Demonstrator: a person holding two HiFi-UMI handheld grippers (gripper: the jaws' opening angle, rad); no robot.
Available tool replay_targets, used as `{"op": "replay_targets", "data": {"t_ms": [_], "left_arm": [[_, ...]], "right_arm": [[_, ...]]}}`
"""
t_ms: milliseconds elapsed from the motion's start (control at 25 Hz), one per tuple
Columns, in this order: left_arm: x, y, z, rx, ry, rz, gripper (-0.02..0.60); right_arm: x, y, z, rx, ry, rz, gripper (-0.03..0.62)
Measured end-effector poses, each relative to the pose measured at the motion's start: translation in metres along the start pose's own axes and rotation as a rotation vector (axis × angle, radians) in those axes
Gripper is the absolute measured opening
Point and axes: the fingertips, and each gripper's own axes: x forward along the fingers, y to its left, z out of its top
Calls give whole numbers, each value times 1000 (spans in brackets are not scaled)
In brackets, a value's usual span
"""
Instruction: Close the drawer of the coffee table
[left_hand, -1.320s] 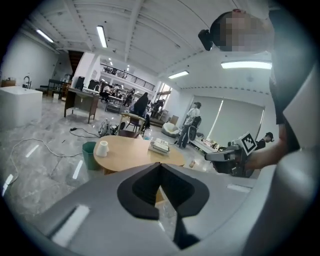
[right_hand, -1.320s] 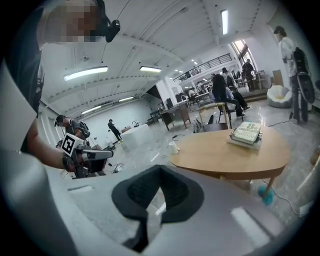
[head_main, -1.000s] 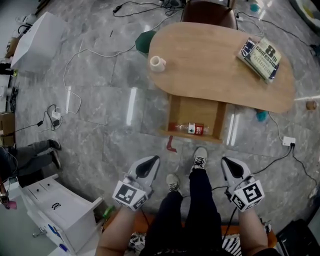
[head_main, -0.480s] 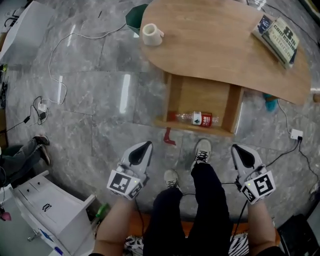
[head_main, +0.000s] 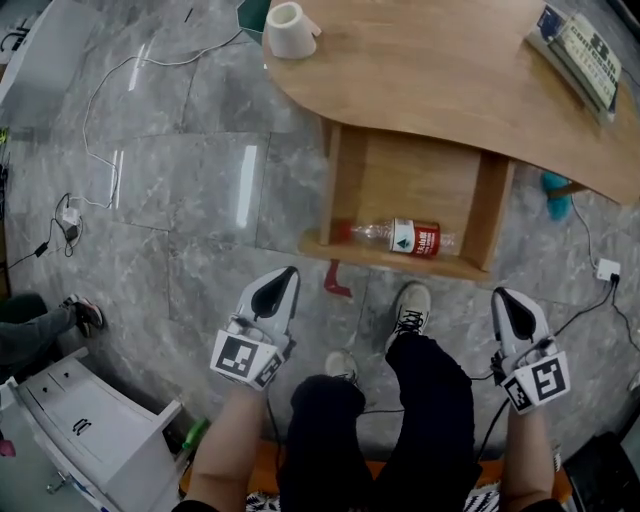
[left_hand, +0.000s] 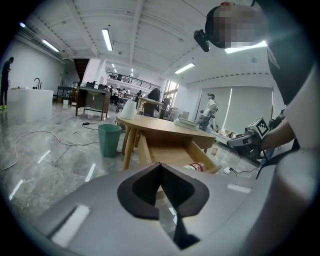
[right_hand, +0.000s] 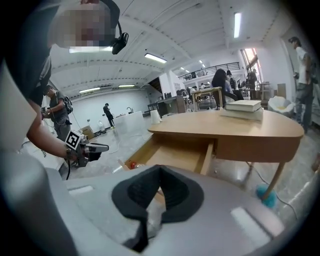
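Drawer (head_main: 415, 190) open, bottle (head_main: 405, 237) at its front edge | left gripper (head_main: 285, 278), right gripper (head_main: 506, 300) — jaws pressed together, empty | risk: one-sided push could skew the drawer — bottle rolls

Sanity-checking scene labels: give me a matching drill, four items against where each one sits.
Items:
1. clear plastic bottle with red label
2. white mug
3. stack of books
4. teal plastic bin

Places:
A. on the grey floor beside the wooden coffee table
B. on the table, left end in the head view
C. inside the open wooden drawer
D. on the table, right end in the head view

Pairs: 1-C, 2-B, 3-D, 4-A
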Motion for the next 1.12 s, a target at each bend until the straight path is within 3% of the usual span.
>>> {"op": "replay_targets", "data": {"t_ms": [160, 560, 720, 880, 920, 960, 1120], "left_arm": [[12, 16, -17, 30, -49, 22, 0], [25, 62, -54, 78, -173, 95, 2], [29, 70, -71, 114, -203, 92, 2], [39, 74, -93, 176, -220, 65, 3], [42, 74, -97, 187, -220, 56, 35], [45, 72, -101, 191, -219, 47, 116], [52, 64, -106, 220, -191, 19, 138]], "right_arm": [[10, -14, -4, 7, -80, -18, 2], [9, -66, -24, -6, -199, -161, 2], [-3, -90, -53, -11, -216, -222, 2], [7, -97, -81, 12, -201, -209, 2], [8, -99, -89, 0, -196, -201, 2], [7, -100, -98, -23, -191, -195, 2], [6, -96, -122, -72, -193, -164, 7]]}}
